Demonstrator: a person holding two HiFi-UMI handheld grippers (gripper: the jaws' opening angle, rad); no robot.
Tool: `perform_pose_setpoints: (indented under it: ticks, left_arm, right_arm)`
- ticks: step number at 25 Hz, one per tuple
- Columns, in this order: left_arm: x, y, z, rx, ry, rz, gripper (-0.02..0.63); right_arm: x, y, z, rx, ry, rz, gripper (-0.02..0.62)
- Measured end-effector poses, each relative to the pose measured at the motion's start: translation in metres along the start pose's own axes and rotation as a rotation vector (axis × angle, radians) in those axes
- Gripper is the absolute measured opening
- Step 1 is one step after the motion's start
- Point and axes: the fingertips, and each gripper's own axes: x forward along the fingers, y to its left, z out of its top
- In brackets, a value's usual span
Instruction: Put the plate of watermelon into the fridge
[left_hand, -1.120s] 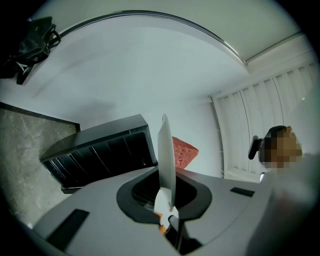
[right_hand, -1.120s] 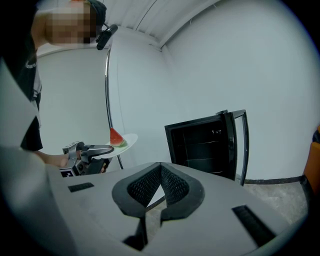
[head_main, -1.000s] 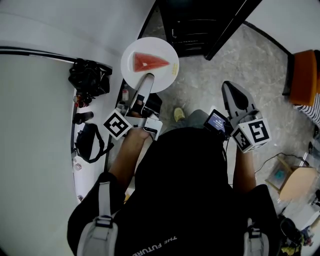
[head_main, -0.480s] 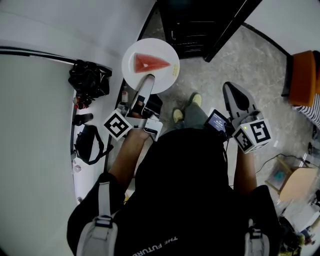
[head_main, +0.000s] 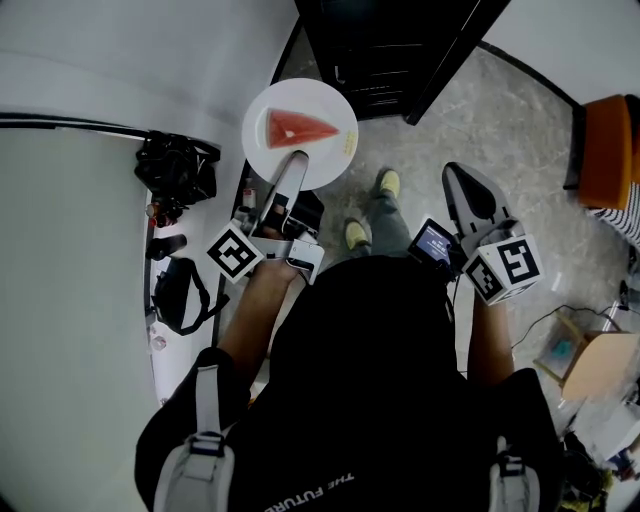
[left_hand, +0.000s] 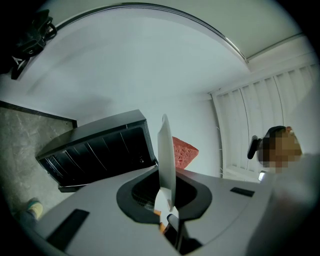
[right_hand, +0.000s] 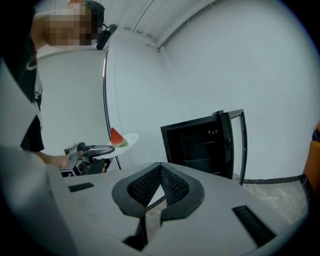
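Note:
A white plate (head_main: 325, 160) carries a red watermelon wedge (head_main: 298, 127), and my left gripper (head_main: 295, 160) is shut on its near rim, holding it level in the air. In the left gripper view the plate (left_hand: 165, 150) shows edge-on between the jaws, with the watermelon (left_hand: 184, 152) to its right. The black fridge (head_main: 385, 45) stands open just beyond the plate, with bare shelves (right_hand: 200, 145) inside. My right gripper (head_main: 462, 178) hangs to the right over the floor, shut with nothing in it. From the right gripper view the plate (right_hand: 129, 141) and the left gripper (right_hand: 107, 148) appear at left.
The fridge door (head_main: 455, 55) swings out to the right of the opening. Black bags (head_main: 178, 165) and small items lie along a white ledge at left. An orange seat (head_main: 605, 150) and a box with cables (head_main: 575, 360) stand on the stone floor at right.
The fridge and the floor have slid a little nearer in the head view as the person steps forward; one shoe has moved ahead. Both grippers keep their grip and pose.

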Motion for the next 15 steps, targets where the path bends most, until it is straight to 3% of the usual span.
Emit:
perform_pose_setpoints:
  ticks: [11,15]
  left_arm:
    - [0.005,-0.004,0.0,-0.001,0.013,-0.036,0.029]
    - [0.03,0.001,0.0,0.0,0.019,-0.03,0.029]
  right_arm:
    - [0.001,-0.001,0.011,-0.031,-0.023,-0.021,0.011]
    - [0.012,-0.022,0.017,-0.021,-0.014,-0.016,0.011]
